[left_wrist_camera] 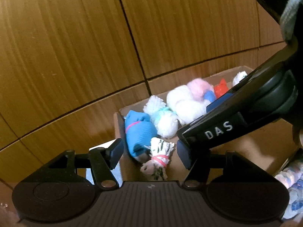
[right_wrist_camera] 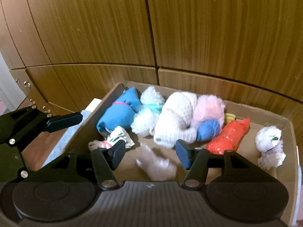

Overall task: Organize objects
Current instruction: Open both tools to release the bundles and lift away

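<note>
A cardboard box (left_wrist_camera: 246,145) (right_wrist_camera: 265,113) holds several rolled sock bundles. A blue bundle (left_wrist_camera: 138,130) (right_wrist_camera: 119,115) with a pink band lies at its left end. Beside it are white fluffy bundles (left_wrist_camera: 166,124) (right_wrist_camera: 176,117), a pink fluffy one (right_wrist_camera: 210,109) and a red one (right_wrist_camera: 229,136). My left gripper (left_wrist_camera: 149,156) is open over a white patterned bundle (left_wrist_camera: 161,157) tied with a pink band; the pads stand clear of it. My right gripper (right_wrist_camera: 150,155) is open too, with a blurred pale fluffy bundle (right_wrist_camera: 157,165) loose between and below its fingers.
Wooden cabinet panels (left_wrist_camera: 75,56) (right_wrist_camera: 208,37) rise right behind the box. A white and pale blue object (right_wrist_camera: 90,106) lies against the box's left wall. A heap of pastel fluffy things (left_wrist_camera: 291,191) sits at the right edge. A person's grey cuff (left_wrist_camera: 289,19) shows top right.
</note>
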A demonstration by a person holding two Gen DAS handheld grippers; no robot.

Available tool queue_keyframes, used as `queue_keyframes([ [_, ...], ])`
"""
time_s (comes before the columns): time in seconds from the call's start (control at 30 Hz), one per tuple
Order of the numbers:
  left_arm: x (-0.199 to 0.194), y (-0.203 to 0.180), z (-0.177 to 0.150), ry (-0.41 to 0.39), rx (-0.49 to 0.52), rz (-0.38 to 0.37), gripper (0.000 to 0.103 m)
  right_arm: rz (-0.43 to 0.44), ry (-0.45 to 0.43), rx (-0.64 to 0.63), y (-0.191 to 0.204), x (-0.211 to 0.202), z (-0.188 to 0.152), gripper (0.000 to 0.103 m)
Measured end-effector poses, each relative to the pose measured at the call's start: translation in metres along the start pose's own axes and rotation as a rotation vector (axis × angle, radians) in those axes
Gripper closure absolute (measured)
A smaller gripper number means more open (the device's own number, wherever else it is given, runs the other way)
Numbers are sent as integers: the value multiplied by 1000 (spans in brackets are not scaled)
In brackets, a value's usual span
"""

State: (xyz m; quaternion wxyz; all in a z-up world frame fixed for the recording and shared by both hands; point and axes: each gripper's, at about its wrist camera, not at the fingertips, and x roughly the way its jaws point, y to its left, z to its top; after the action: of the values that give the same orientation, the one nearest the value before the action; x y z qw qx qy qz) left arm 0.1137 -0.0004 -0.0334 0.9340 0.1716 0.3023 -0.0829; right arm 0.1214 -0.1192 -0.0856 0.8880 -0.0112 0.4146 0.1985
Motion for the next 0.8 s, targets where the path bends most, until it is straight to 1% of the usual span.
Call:
queue_keyframes([
  [0.03,-2,2,0,-2,-5,-1,33,5,-3,-3,0,1,6,44],
  [0.07,-4,4,-1,-4,-7,1,33,10,-3,-7,0,-6,2,44],
  [0.23,-16,15,-8,6,-30,13,33,21,-14,8,8,-16,2,44],
  [0.37,-30,27,-13,0,-74,10,32,21,-44,-3,12,-43,-7,44],
  [0.47,-49,37,-23,-8,-137,3,31,27,-77,0,13,-73,-17,42],
  [0.5,-56,41,-27,-11,-163,-1,30,28,-91,-3,11,-77,-17,42],
  [0.57,-68,46,-35,-11,-203,-7,29,19,-113,7,7,-99,-31,41],
  [0.6,-75,47,-40,-10,-224,-9,29,19,-123,11,4,-100,-36,41],
  [0.63,-81,48,-45,-10,-236,-10,29,15,-139,12,2,-107,-43,37],
  [0.67,-89,47,-51,-12,-246,-9,29,4,-157,14,-3,-107,-47,31],
  [0.73,-97,46,-59,-11,-259,-10,28,-21,-195,26,-9,-124,-68,31],
  [0.8,-107,42,-71,-8,-271,-16,28,-46,-221,39,-9,-133,-87,31],
])
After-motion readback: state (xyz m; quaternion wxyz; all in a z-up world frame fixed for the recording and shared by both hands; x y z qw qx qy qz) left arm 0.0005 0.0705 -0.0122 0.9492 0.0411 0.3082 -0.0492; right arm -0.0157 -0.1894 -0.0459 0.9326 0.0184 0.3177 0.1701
